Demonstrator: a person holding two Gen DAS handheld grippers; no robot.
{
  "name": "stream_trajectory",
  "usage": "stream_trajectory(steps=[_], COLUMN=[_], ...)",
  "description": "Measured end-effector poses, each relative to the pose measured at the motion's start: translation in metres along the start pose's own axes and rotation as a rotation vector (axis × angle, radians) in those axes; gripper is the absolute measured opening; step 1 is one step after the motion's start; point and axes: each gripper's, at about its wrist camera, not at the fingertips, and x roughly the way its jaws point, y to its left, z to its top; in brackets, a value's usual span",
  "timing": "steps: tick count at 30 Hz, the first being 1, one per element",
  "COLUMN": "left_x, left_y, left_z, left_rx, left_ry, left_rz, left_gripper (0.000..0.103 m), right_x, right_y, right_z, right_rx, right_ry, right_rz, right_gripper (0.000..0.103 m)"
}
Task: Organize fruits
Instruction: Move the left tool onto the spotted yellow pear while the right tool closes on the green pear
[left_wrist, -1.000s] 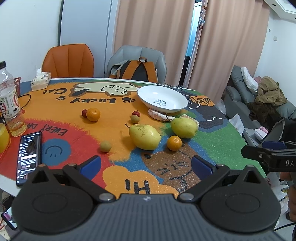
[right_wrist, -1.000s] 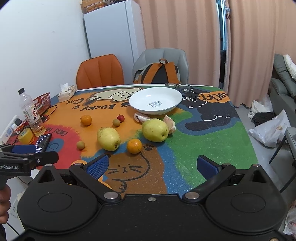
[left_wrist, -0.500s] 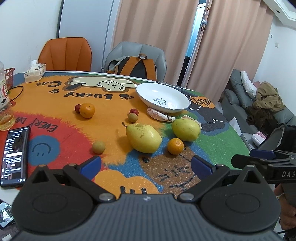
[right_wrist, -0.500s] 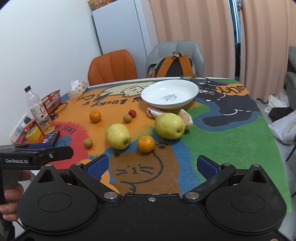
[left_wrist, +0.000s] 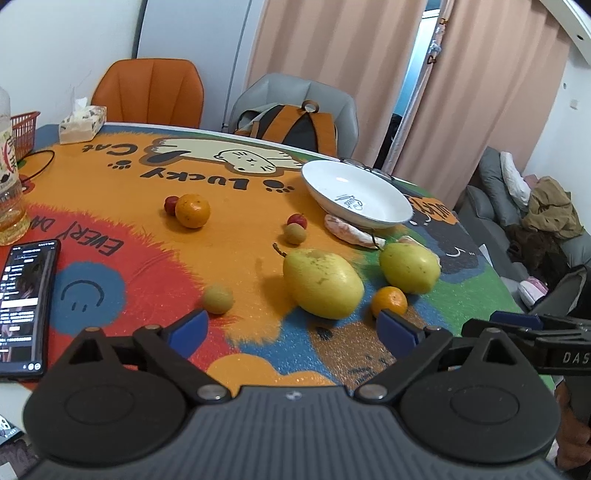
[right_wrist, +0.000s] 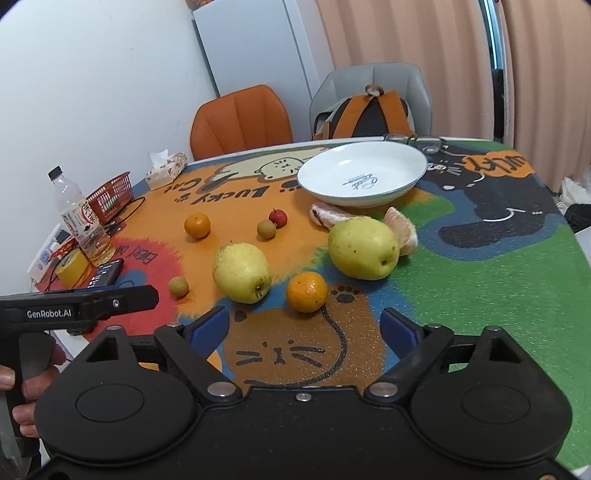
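Two yellow pears (left_wrist: 323, 282) (left_wrist: 409, 267) lie mid-table, also in the right wrist view (right_wrist: 242, 271) (right_wrist: 364, 247). A small orange (left_wrist: 389, 301) (right_wrist: 307, 291) sits between them, nearest me. Another orange (left_wrist: 192, 210) (right_wrist: 197, 225), small red fruits (left_wrist: 297, 220) (right_wrist: 277, 218) and tan round fruits (left_wrist: 218, 299) (right_wrist: 266, 229) are scattered. An empty white bowl (left_wrist: 369, 206) (right_wrist: 369, 192) stands behind, with peeled citrus pieces (left_wrist: 351, 232) (right_wrist: 400, 229) in front of it. My left gripper (left_wrist: 291, 330) and right gripper (right_wrist: 306, 330) are both open and empty, just short of the fruit.
A phone (left_wrist: 22, 295), a bottle (right_wrist: 83, 218), a red basket (right_wrist: 110, 195) and a tissue box (left_wrist: 81, 123) sit on the table's left side. Glasses (right_wrist: 417, 140) lie behind the bowl. Two chairs and a backpack (left_wrist: 295, 125) stand beyond the far edge.
Both grippers have moved forward and closer to the fruit in the middle of the table. Both stay open. No fruit has moved.
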Motion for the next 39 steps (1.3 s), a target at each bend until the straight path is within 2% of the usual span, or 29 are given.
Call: stream_trajectory(steps=[4,17,35,39], left_x=[0.009,0.046,0.098,0.109], left_y=[-0.001,-0.012,-0.026,-0.024], left_z=[0.007,0.029,0.038,0.038], left_rx=[-0.002,-0.001,0.017,0.002], left_ry=[0.002,0.034,0.137,0.161], left_rz=[-0.008,-0.025,0.003,-0.003], left_gripper=[0.097,0.097,0.097,0.094], right_x=[0.013,0.042,0.083,0.092], right_y=[-0.002,-0.025,-0.046,-0.047], right_z=[0.005,0.031,0.055,0.059], right_rx=[-0.002,0.012,-0.037,-0.068], right_ry=[0.014,0.036,0.074,0.081], right_rz=[0.013,-0.004,-0.026,-0.042], right_gripper=[0.083,0.083,0.084,0.084])
